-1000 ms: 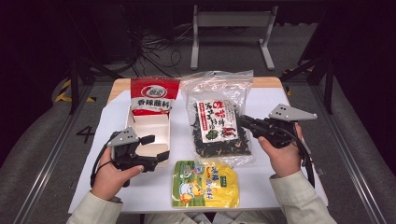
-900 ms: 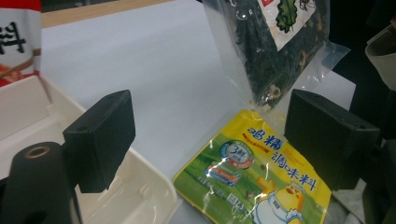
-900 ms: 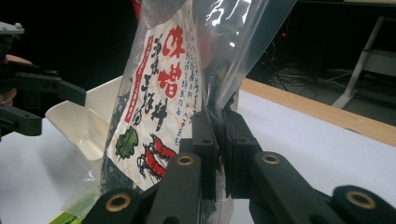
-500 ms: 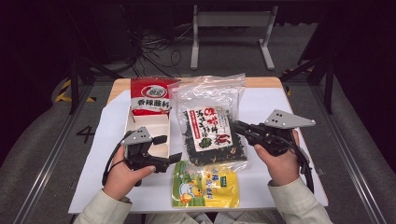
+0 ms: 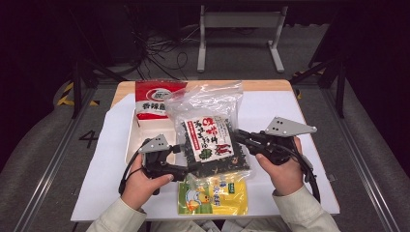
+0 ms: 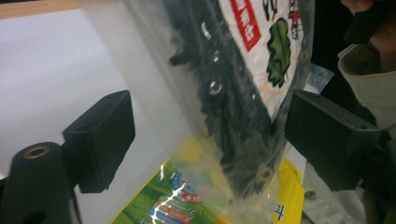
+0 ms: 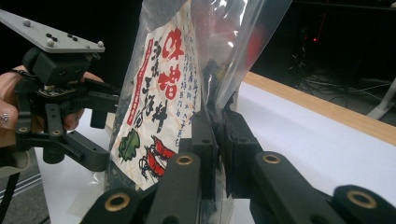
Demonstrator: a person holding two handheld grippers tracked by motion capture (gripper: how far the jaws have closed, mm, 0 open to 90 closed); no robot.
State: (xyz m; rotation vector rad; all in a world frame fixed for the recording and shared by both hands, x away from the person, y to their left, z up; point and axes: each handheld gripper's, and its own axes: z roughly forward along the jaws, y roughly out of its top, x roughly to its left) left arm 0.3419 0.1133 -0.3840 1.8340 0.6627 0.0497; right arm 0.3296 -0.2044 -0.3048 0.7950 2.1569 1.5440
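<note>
A clear bag of dark dried seaweed with a white and red label [image 5: 210, 140] hangs tilted above the table. My right gripper [image 5: 240, 138] is shut on its right edge; in the right gripper view the jaws [image 7: 219, 140] pinch the clear plastic beside the label [image 7: 163, 102]. My left gripper [image 5: 186, 159] is open at the bag's lower left corner. In the left gripper view the bag [image 6: 243, 93] hangs between the two spread jaws [image 6: 212, 140], touching neither. The left gripper [image 7: 103, 134] also appears beyond the bag in the right gripper view.
A yellow and green snack packet [image 5: 212, 195] lies flat under the bag near the front edge. A red packet [image 5: 154, 99] leans at the back of a white tray [image 5: 133, 140]. A white sheet [image 5: 270, 106] covers the wooden table [image 5: 261, 85].
The right gripper has carried the seaweed bag leftward and toward the person. The left gripper has moved right from the tray until its open jaws straddle the bag's lower corner.
</note>
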